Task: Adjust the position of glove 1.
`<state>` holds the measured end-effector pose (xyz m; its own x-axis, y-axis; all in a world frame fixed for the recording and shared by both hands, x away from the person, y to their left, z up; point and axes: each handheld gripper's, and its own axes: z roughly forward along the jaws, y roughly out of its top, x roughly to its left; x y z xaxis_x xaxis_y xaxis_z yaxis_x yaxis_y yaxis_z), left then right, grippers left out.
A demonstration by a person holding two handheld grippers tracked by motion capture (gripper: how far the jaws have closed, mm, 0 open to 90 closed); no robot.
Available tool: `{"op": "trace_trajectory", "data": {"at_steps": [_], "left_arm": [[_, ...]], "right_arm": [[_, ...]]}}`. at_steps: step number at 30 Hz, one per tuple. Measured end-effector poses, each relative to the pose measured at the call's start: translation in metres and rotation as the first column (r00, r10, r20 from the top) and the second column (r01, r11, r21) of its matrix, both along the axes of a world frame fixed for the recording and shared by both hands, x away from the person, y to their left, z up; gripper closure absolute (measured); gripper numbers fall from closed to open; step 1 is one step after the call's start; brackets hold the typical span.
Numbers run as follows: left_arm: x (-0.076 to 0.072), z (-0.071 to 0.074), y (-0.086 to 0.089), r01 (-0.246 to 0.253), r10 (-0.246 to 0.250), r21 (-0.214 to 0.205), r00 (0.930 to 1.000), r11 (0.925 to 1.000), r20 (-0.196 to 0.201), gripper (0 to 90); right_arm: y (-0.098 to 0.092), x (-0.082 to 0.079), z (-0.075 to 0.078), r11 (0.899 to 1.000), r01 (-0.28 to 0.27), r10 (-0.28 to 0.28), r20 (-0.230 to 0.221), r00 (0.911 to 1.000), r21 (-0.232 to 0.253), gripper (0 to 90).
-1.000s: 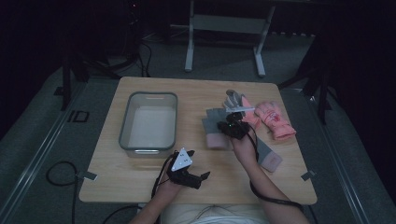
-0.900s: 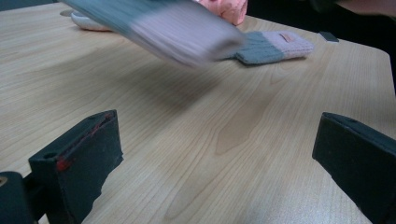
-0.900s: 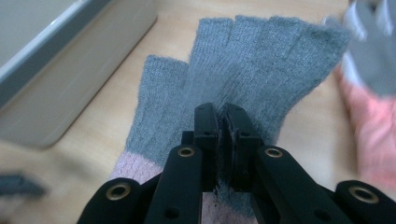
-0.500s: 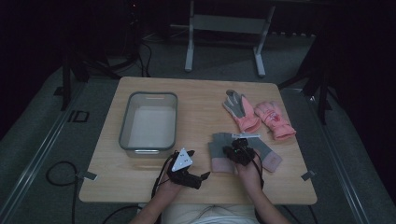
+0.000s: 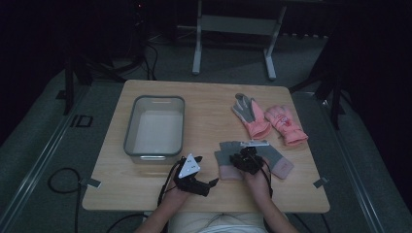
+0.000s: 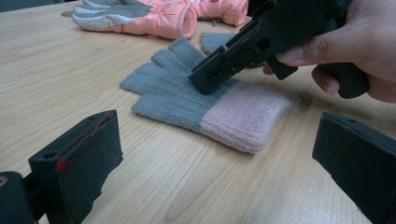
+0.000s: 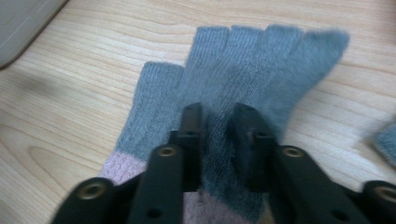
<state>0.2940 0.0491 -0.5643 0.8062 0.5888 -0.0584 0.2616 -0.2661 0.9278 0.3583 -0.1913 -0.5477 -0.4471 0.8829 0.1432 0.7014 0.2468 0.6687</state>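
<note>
We are laying down a grey knit glove with a pink cuff [image 5: 227, 162] on the wooden surface [image 5: 209, 107], near its front edge, at about 5 o'clock from the middle. It lies flat, with its fingers pointing away from us to 12 o'clock. Its twin glove [image 5: 278, 161] lies just beside it, at 3 o'clock.

Our right hand-held gripper [image 5: 248, 159] sits low over the first glove. In the right gripper view the right hand-held gripper [image 7: 217, 126] has a narrow gap between its jaws, and they have just been opening. The knit shows in the gap, but the pads do not seem to squeeze it, so we think the glove is let go.

Our left hand-held gripper [image 5: 194, 177] rests near the front edge, at 9 o'clock from the glove. In the left gripper view its jaws stand wide apart with nothing in them.

Two puffy pink winter gloves [image 5: 269, 119] lie farther back, at 1 o'clock from the knit pair. A clear plastic bin [image 5: 155, 126] stands at 10 o'clock, and it looks bare inside.

Next, we think the right hand-held gripper needs to lift straight up so the wool does not catch. Then it can go for another glove.
</note>
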Motion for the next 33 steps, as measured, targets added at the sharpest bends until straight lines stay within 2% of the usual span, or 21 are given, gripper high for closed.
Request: {"op": "trace_trajectory", "data": {"at_steps": [2,3,4,5,9,12,13,14,16,19,21,23,25,28,29,33], "left_arm": [[0.000,0.000,0.000,-0.001,0.001,0.002,1.0000,1.0000,0.001,1.0],[0.000,0.000,0.000,-0.001,0.001,0.002,1.0000,1.0000,0.001,1.0],[0.000,0.000,-0.001,0.001,-0.001,0.004,1.0000,1.0000,0.003,1.0],[0.000,0.000,-0.001,0.001,-0.001,0.004,1.0000,1.0000,0.004,1.0],[0.000,0.000,-0.001,0.001,-0.001,0.005,1.0000,1.0000,0.007,1.0],[0.000,0.000,-0.001,0.001,-0.001,0.006,1.0000,1.0000,0.007,1.0],[0.000,0.000,-0.001,0.001,-0.001,0.007,1.0000,1.0000,0.008,1.0],[-0.001,0.000,-0.001,0.000,0.000,0.005,0.9999,1.0000,0.012,1.0],[-0.001,0.000,-0.001,0.002,-0.002,0.007,0.9999,1.0000,0.014,1.0],[-0.001,0.000,-0.001,0.000,0.000,0.003,0.9999,1.0000,0.012,1.0],[0.000,0.000,-0.001,0.000,0.000,0.002,1.0000,1.0000,0.010,1.0],[-0.001,0.000,-0.001,0.001,-0.001,0.001,0.9999,1.0000,0.011,1.0],[-0.001,0.000,-0.001,0.001,-0.002,0.005,0.9999,1.0000,0.015,1.0],[-0.001,0.000,-0.001,0.001,-0.002,0.007,0.9998,1.0000,0.018,1.0],[-0.001,0.000,-0.001,0.001,-0.001,0.006,0.9998,1.0000,0.018,1.0],[-0.001,0.000,-0.001,0.007,-0.007,0.004,0.9998,1.0000,0.018,1.0]], "right_arm": [[-0.001,0.000,0.003,0.999,-0.030,0.031,0.044,0.9986,-0.039,67.5],[-0.001,0.000,0.003,0.999,-0.030,0.031,0.044,0.9986,-0.039,67.5],[-0.003,0.000,0.006,0.997,-0.060,0.064,0.072,0.9953,-0.057,67.4],[-0.007,0.001,0.014,0.989,-0.105,0.117,0.124,0.9853,-0.099,66.7],[-0.032,0.007,0.035,0.977,-0.185,0.200,0.168,0.9653,-0.102,65.4],[-0.059,0.012,0.049,0.966,-0.248,0.258,0.175,0.9501,-0.079,65.5],[-0.070,0.015,0.052,0.958,-0.272,0.284,0.168,0.9441,-0.086,65.5],[-0.077,0.016,0.053,0.956,-0.276,0.290,0.169,0.9420,-0.099,65.6],[-0.095,0.020,0.054,0.945,-0.310,0.323,0.149,0.9346,-0.106,65.2],[-0.119,0.024,0.051,0.935,-0.326,0.344,0.132,0.9295,-0.143,64.4],[-0.130,0.026,0.047,0.935,-0.323,0.340,0.116,0.9334,-0.145,64.8],[-0.142,0.029,0.042,0.938,-0.325,0.336,0.091,0.9372,-0.121,64.8],[-0.147,0.030,0.038,0.936,-0.330,0.341,0.081,0.9366,-0.125,66.7],[-0.151,0.032,0.030,0.936,-0.335,0.343,0.075,0.9363,-0.105,65.7],[-0.151,0.032,0.028,0.935,-0.332,0.342,0.075,0.9367,-0.121,65.0],[-0.150,0.034,0.019,0.929,-0.350,0.359,0.066,0.9309,-0.120,62.4]]}}
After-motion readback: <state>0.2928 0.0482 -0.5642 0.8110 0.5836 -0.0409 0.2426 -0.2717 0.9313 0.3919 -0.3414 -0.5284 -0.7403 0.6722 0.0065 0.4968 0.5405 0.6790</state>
